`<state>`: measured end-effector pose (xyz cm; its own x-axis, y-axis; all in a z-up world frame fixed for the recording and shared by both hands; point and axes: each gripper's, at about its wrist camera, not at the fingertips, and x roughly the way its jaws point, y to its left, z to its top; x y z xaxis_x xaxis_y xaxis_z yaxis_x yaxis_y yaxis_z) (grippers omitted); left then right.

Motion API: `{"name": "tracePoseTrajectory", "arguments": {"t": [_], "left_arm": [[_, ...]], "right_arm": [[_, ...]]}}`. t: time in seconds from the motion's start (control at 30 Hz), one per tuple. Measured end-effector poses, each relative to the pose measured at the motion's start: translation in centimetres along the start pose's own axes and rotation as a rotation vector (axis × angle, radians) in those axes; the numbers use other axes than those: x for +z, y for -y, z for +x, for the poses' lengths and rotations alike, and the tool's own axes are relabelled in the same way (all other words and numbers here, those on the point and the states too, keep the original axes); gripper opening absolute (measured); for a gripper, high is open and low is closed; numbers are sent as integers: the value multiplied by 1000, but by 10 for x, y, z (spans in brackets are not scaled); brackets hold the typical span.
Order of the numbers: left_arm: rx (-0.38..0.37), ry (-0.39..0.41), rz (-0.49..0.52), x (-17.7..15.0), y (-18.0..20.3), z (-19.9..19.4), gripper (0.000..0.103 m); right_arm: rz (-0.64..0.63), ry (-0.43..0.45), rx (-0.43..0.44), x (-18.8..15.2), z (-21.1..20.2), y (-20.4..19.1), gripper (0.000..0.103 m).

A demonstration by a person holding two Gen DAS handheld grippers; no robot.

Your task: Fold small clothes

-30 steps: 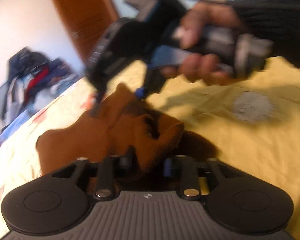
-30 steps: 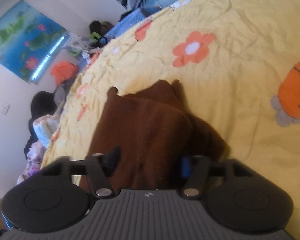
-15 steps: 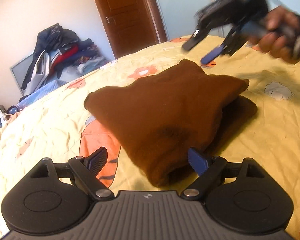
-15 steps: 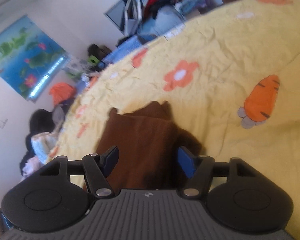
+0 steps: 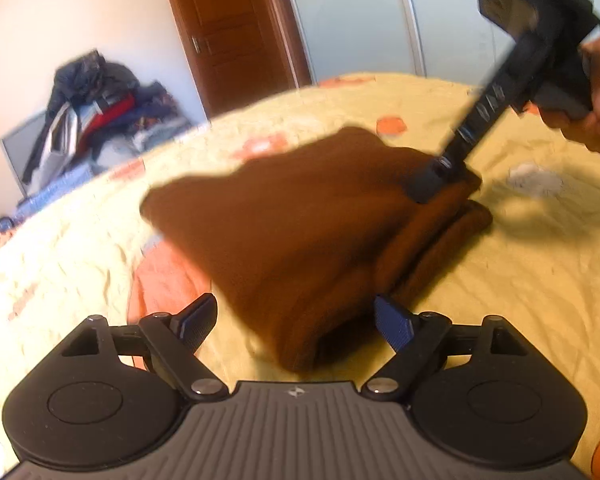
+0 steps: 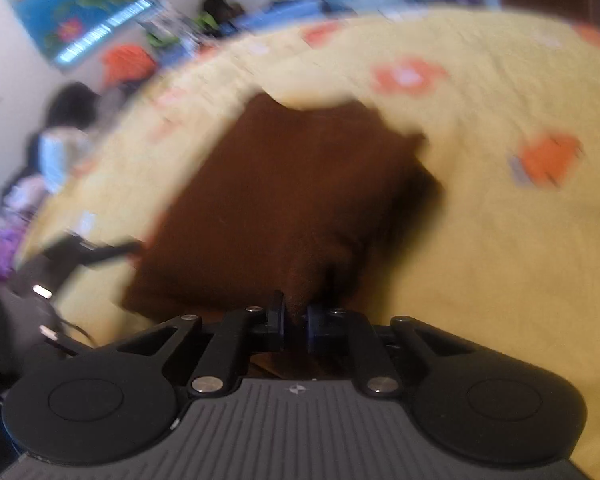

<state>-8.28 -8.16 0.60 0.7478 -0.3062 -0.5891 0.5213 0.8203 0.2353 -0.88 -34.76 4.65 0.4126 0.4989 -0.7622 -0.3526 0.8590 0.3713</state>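
- Brown folded garment (image 5: 300, 216) lies on a bed under a yellow bedspread (image 5: 520, 280) printed with orange motifs; left wrist view, somewhat blurred.
- Left gripper (image 5: 296, 318): jaws stand wide apart and are closing a little, straddling the garment's near folded edge. Pads not pressing on the cloth.
- Right gripper (image 5: 440, 176) comes in from upper right, held in a person's hand (image 5: 596, 108). Its tip sits on the garment's far right corner, where the layers stack.
- Background of this view: wooden door (image 5: 236, 28), pale wall, heap of clothes (image 5: 100, 108) beyond the bed's far edge.
- Right wrist view, heavily blurred: the same garment (image 6: 292, 200) fills the middle of the frame on the yellow bedspread (image 6: 500, 240).
- Right gripper (image 6: 296, 320): jaws drawn together, clamped on a pinch of the brown cloth at the garment's near edge; fabric bunches up between the pads.
- Left gripper (image 6: 96, 250) shows as a dark smear at the garment's left edge; its jaws cannot be read from here.
- Blue poster with flowers (image 6: 80, 4) on the wall at upper left; clutter beside the bed, too blurred to identify.
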Motion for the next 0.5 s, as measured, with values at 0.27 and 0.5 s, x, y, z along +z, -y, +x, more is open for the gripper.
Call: {"name": "tracePoseTrajectory", "arguments": {"t": [0.27, 0.5], "left_arm": [[-25, -22, -114, -1, -17, 1, 54], [-25, -21, -182, 0, -17, 5, 13]], "right_arm": [[151, 141, 117, 2, -28, 13, 71], [80, 75, 69, 6, -8, 6, 14]]}}
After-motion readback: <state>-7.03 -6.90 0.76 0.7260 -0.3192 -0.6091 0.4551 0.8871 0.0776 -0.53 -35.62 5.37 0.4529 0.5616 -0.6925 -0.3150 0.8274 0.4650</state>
